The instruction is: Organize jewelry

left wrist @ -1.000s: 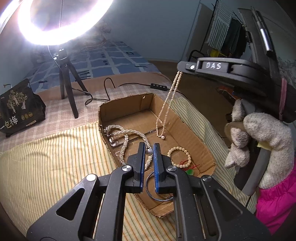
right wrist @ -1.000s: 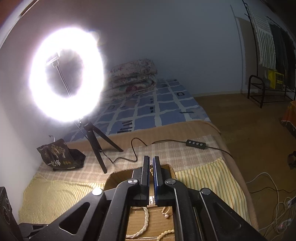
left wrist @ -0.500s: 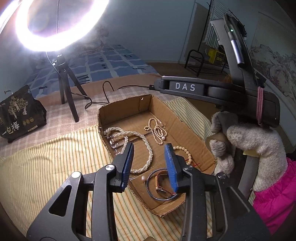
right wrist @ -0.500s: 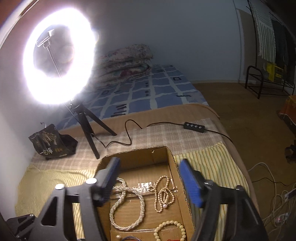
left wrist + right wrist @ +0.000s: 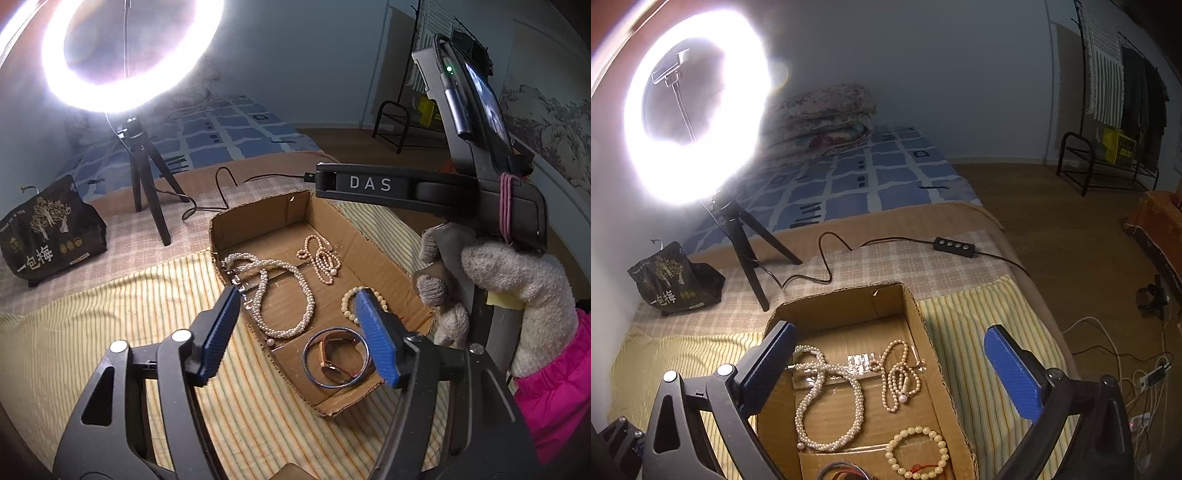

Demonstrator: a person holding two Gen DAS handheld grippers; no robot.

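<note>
Hovering with both grippers' fingers wide and empty, your left gripper [image 5: 299, 332] sits nearest the bangle [image 5: 335, 357] at the box's [image 5: 384, 254] near end.

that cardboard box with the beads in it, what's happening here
A person is sorting jewelry into the cardboard box on the bed, a handheld gripper in each hand. Both the left gripper and the right gripper hover over it, open and empty. In the box lie a white pearl necklace, a smaller pinkish pearl strand, a beaded bracelet and a blue bangle.
</note>
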